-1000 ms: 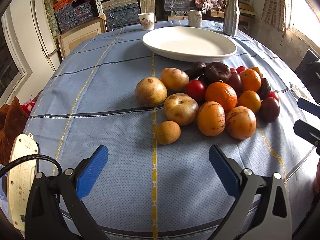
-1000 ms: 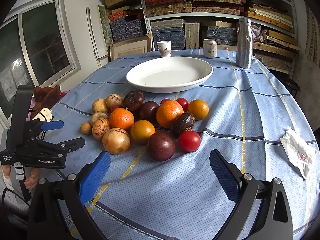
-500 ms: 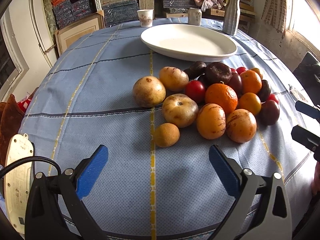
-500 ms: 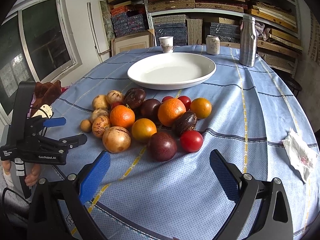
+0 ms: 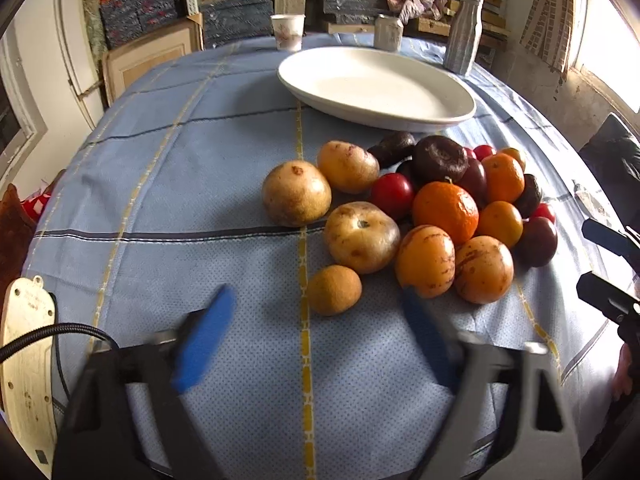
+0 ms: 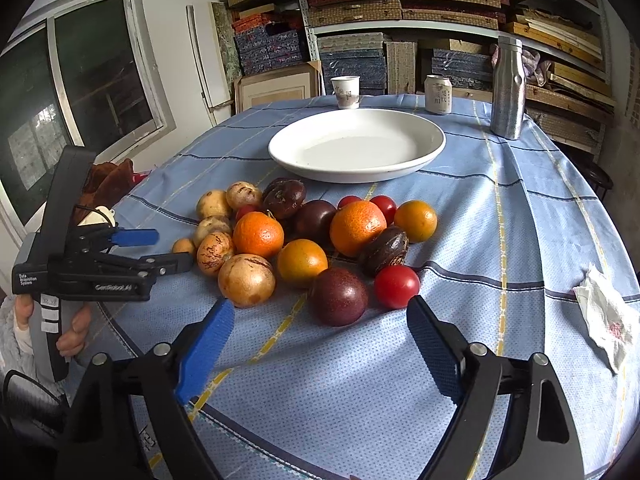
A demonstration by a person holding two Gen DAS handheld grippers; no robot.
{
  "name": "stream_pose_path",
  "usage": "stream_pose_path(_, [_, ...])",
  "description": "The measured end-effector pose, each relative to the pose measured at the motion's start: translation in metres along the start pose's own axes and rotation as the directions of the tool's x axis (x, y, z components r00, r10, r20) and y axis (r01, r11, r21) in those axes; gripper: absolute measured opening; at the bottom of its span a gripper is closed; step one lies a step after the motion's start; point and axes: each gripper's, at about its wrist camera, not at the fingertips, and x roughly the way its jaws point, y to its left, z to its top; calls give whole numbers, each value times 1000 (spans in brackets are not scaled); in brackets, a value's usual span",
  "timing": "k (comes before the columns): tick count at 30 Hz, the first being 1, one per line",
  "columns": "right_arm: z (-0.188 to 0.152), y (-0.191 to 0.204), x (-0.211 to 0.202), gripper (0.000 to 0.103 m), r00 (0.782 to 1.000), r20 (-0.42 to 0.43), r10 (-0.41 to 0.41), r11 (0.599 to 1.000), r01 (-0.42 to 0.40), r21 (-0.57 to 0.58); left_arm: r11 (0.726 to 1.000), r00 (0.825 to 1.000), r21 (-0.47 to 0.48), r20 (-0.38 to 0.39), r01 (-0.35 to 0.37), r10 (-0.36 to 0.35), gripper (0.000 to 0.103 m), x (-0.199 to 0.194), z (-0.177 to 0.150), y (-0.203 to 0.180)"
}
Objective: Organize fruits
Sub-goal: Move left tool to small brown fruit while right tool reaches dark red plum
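1. The fruit pile [image 6: 312,236] sits on the blue-clothed bench [image 6: 520,216], just in front of the empty white plate [image 6: 356,144].
2. The left tongs [image 5: 316,336] hover low before the small brown fruit [image 5: 334,290], jaws closing with nothing between them.
3. The right tongs [image 6: 320,340] hang near the dark purple fruit [image 6: 338,296], also closing on nothing.
4. A crumpled tissue [image 6: 604,316] lies well apart at the right.
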Motion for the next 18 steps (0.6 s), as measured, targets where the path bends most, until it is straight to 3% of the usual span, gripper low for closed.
stream_pose_path(6, [0,1,3,86,1000,-16,27,1000,-27,-5,1000,1000,9,-15,19,-19,66,6,0,-1])
stream_pose_path(10, [1,1,11,78,998,-50,44,999,-45,-15,999,999,22,-25,34,-33,66,11,4,-4])
stream_pose_path(14, [2,1,15,67,996,-64,60,998,-61,-12,997,997,22,-35,67,-66,50,15,7,-4])
stream_pose_path(18, [4,0,19,62,995,-78,69,997,-71,-16,997,997,28,-25,68,-67,50,15,8,-6])
